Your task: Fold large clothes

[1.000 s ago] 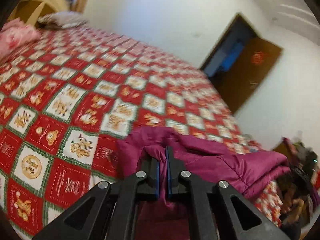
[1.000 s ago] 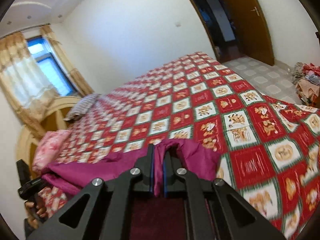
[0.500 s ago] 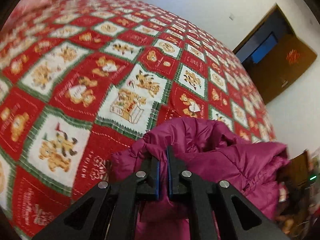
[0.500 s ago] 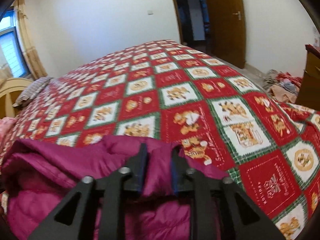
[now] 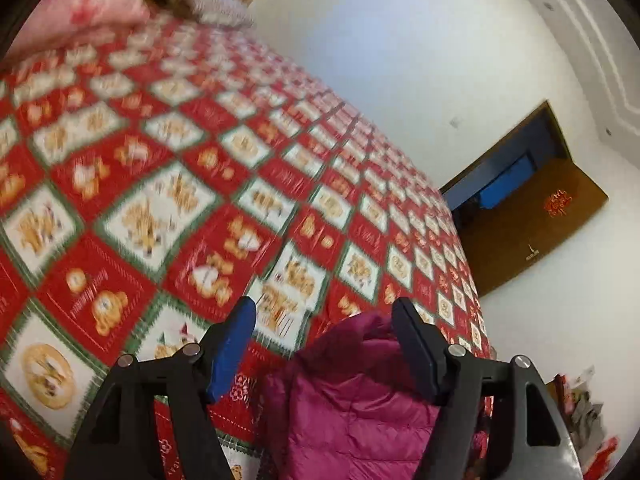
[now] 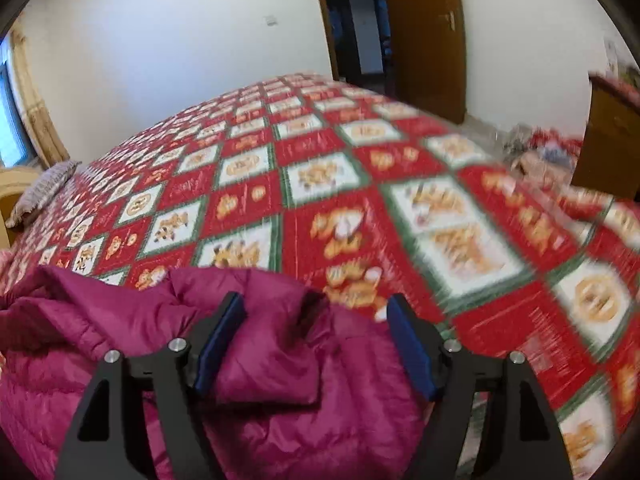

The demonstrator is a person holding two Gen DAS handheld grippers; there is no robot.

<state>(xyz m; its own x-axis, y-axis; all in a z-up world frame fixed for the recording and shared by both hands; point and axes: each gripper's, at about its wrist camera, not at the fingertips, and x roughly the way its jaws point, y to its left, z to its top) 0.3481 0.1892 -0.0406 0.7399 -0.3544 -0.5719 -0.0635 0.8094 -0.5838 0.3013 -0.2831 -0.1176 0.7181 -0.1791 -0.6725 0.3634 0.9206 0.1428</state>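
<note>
The magenta padded jacket is laid bunched at the near edge of the bed, on the red, white and green patterned bedspread. The left gripper and the right gripper have just been opening; both pairs of jaws are now spread apart. Jacket fabric is seen between each pair, but is not pressed by the blue pads. A brown door is located beyond the far corner of the bed

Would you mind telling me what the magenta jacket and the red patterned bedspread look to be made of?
Magenta quilted puffer jacket: likely thin nylon or polyester shell with padding, judging by slight sheen and stitched puffy channels. Red, white and green bear-print bedspread: probably matte printed cotton or polyester; blur hides the weave.
</note>
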